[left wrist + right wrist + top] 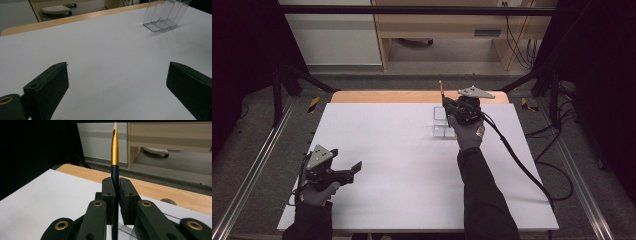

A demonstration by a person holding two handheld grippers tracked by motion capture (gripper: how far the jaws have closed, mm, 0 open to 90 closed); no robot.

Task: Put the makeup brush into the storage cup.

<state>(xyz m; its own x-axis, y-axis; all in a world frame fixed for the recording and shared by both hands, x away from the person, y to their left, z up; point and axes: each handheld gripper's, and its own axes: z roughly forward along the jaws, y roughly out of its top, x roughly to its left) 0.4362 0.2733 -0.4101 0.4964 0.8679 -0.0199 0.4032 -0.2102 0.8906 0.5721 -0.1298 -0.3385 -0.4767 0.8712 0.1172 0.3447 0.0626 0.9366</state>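
One thin brush (pixel 114 157) stands upright, clenched in my right hand-held gripper (pixel 116 195) above the clear holder (pixel 441 122) at the counter's (pixel 387 150) far side — a slight tilt could catch its wall, while my left hand-held gripper (pixel 117 80) idles, gaping.

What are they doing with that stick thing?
A person holds a gripper in each hand. The right gripper is shut on a thin brush with a gold band, held upright above a clear plastic holder on the white table. The left gripper is open, holding nothing.
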